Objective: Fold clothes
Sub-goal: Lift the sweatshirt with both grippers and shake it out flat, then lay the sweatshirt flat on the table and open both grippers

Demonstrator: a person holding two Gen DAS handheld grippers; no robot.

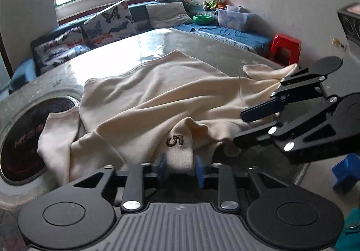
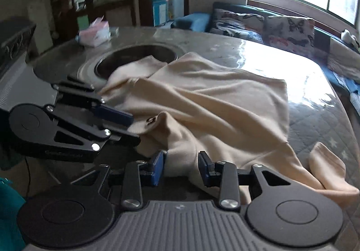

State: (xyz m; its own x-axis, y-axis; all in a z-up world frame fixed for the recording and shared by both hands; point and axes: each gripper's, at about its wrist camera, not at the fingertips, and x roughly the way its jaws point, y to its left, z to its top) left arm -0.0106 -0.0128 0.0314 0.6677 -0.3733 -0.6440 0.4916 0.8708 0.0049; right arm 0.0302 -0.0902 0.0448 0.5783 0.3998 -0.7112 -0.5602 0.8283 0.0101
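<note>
Left wrist view: a cream sweatshirt (image 1: 157, 98) lies rumpled across the round table (image 1: 112, 57), one sleeve over the sunken burner (image 1: 24, 138). Left gripper (image 1: 180, 168) has its jaws spread around a fold at the near edge; right gripper (image 2: 180, 165) likewise spread around cloth.

Cream garment (image 1: 157, 98): its near hem is dipping out of sight behind the left gripper (image 1: 181, 166) body. In the right wrist view, its sleeve end is running under the right gripper (image 2: 181, 166) housing.

Round inset (image 1: 24, 136) in the table: partly lying under cloth, its red lettering blurring beyond reading.

Blue object (image 1: 345, 172): too blurred to identify.

Teal cloth (image 2: 9, 215): the left edge is cutting it off.
</note>
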